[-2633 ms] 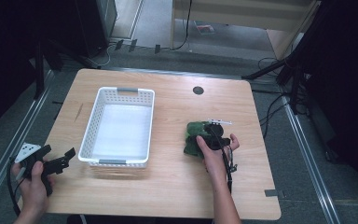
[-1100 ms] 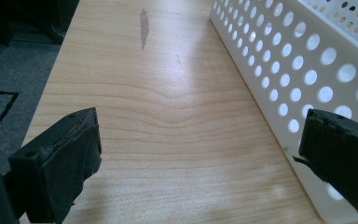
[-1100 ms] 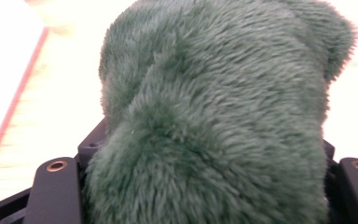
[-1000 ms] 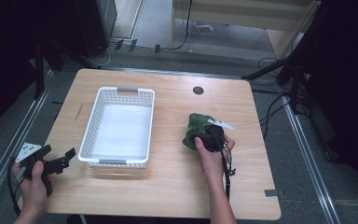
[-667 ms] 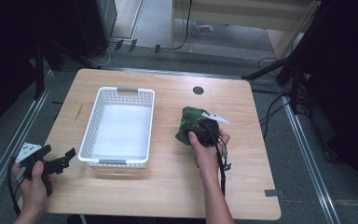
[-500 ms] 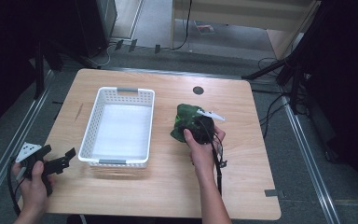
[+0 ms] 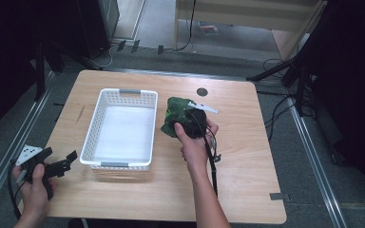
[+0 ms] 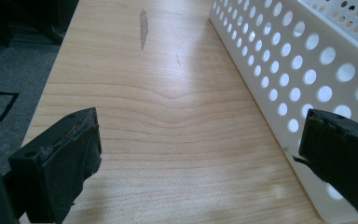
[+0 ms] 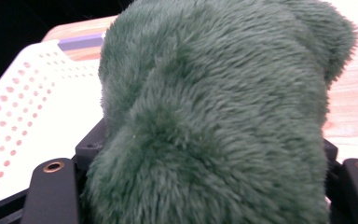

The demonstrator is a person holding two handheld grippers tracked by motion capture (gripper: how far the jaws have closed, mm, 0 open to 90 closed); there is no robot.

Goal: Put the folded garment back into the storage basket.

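Note:
A green plush toy [image 7: 172, 114] hangs just above the table beside the right wall of the white perforated basket [image 7: 91, 130]. My right gripper [image 7: 184, 122] is shut on it, and its fur [image 9: 214, 107] bulges out between the two black jaws in the right gripper view. The basket's rim [image 9: 23, 93] lies to the left behind the toy there. My left gripper [image 7: 69, 161] is held at the table's front left corner, open with nothing in it. Its jaws stand wide apart [image 8: 198, 154] over bare wood, with the basket wall [image 8: 279, 70] to their right.
The wooden table [image 7: 247, 156] has a round cable hole [image 7: 202, 91] at the back. A white tag [image 7: 204, 107] sticks out of the toy. Metal rails run along both sides of the table, with dark stands and cables on the floor beyond.
The right hand has lifted the green plush toy off the table and carried it left, close to the basket's right side. The left gripper has stayed where it was.

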